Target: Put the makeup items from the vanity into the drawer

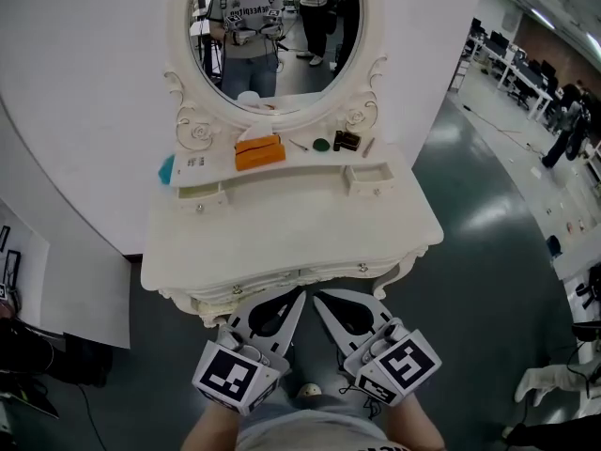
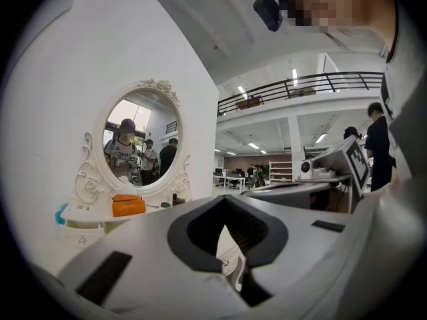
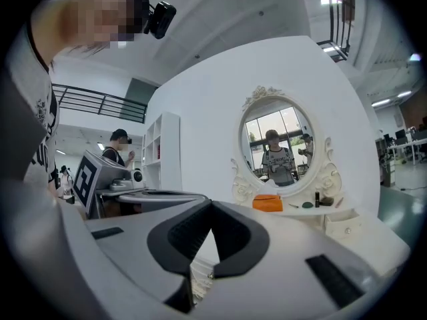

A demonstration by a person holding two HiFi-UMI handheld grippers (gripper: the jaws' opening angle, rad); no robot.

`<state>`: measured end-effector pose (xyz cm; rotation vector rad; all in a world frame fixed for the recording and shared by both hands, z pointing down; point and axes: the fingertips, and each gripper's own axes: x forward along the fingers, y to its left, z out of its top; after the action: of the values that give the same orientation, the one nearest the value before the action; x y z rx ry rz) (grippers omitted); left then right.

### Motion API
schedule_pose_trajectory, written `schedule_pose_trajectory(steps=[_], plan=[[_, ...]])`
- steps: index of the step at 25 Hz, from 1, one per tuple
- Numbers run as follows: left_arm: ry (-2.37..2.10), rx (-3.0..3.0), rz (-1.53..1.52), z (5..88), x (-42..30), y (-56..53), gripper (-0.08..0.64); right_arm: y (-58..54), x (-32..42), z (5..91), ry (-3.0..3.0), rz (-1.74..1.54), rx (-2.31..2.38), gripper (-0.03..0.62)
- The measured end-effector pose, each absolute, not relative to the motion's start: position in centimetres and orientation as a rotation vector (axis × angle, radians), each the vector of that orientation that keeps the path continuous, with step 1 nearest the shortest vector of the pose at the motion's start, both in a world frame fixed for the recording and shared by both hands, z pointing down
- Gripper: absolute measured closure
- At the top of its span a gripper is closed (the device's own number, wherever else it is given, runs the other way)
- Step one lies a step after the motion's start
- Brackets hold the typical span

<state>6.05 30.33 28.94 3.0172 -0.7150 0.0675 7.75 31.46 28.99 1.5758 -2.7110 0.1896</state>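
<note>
On the white vanity's (image 1: 282, 224) upper shelf lie an orange pouch (image 1: 260, 151), a thin stick (image 1: 298, 145), a round green item (image 1: 321, 145), a small dark item (image 1: 346, 141) and a pencil-like stick (image 1: 368, 147). The orange pouch (image 2: 128, 205) (image 3: 267, 203) also shows in both gripper views. The vanity's front drawer (image 1: 282, 278) is closed. My left gripper (image 1: 296, 297) (image 2: 225, 205) and right gripper (image 1: 321, 300) (image 3: 211, 204) hang side by side just below the vanity's front edge, both shut with nothing between their fingers, far from the items.
An oval mirror (image 1: 272, 26) stands behind the shelf. Two small drawers sit at the shelf's ends, the left small drawer (image 1: 202, 194) and the right small drawer (image 1: 368, 177). A teal thing (image 1: 167, 169) lies at the far left of the shelf. White wall panels stand behind and to the left.
</note>
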Motion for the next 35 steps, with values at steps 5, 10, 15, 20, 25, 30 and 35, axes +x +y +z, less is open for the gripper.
schedule_pose_trajectory(steps=[5, 10, 15, 20, 25, 30, 35], plan=[[-0.698, 2.985, 0.091, 29.1, 4.8, 27.3, 0.548, 28.2, 6.5, 28.9, -2.697, 0.191, 1.588, 0.581], [-0.696, 3.007, 0.066, 28.5, 3.0, 23.3, 0.548, 24.5, 4.7, 28.6, -2.688, 0.193, 1.591, 0.581], [-0.687, 3.007, 0.058, 28.2, 1.2, 19.6, 0.548, 20.8, 2.9, 28.5, -2.680, 0.196, 1.594, 0.581], [-0.695, 3.011, 0.041, 28.5, -0.9, 16.3, 0.548, 17.7, 0.7, 28.9, -2.675, 0.203, 1.581, 0.580], [-0.711, 2.980, 0.051, 28.7, -3.2, 14.0, 0.549, 15.2, -1.6, 29.0, -2.686, 0.212, 1.558, 0.580], [-0.762, 2.992, 0.033, 28.7, -6.3, 11.3, 0.548, 12.7, -4.6, 28.9, -2.709, 0.205, 1.520, 0.580], [-0.817, 2.981, 0.015, 28.5, -9.1, 9.3, 0.548, 10.8, -7.3, 28.8, -2.729, 0.196, 1.476, 0.580]])
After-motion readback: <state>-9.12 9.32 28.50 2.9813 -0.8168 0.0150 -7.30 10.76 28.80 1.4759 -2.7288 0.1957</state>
